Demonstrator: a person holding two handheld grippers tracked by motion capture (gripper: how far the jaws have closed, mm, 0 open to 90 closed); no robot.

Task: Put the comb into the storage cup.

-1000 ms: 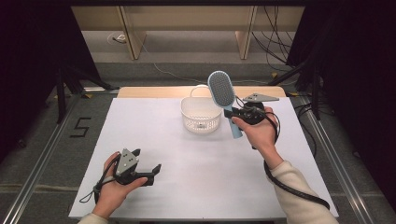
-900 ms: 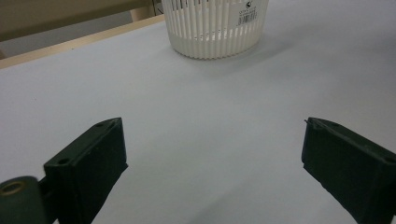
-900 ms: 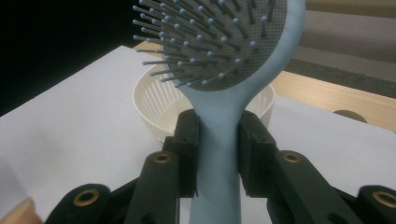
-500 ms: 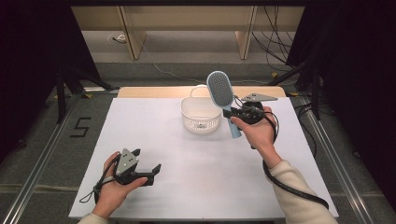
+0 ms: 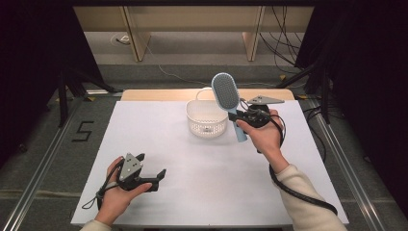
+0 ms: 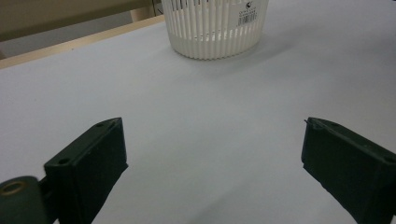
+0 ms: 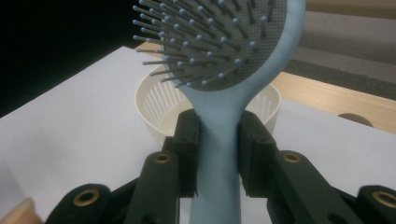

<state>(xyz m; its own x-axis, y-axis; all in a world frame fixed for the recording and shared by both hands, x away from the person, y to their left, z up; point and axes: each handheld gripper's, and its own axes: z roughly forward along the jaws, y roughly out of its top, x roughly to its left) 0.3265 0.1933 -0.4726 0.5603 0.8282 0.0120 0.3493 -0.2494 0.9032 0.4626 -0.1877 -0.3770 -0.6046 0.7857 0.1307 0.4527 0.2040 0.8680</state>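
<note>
A blue hairbrush is held upright in the right gripper, whose jaws are clamped on the neck of the handle, as seen in the right gripper view. The brush is carried in the air just beside the right side of a white slatted basket, the bristled head raised above the rim and the handle end pointing down toward the table. The basket stands near the middle of the table's far edge. Its inside is seen from the high view and, in part, from the right gripper view; nothing can be made out in it.

The step in hand is judged to be the carrying of the brush to the basket. For the next move, the brush would need to be brought over the opening and lowered in before the grip is released; as the brush looks longer than the basket is deep, a leaning rest against the rim is to be expected.

The left gripper is rested near the table's near left corner, its jaws set wide apart with nothing between them.
</note>
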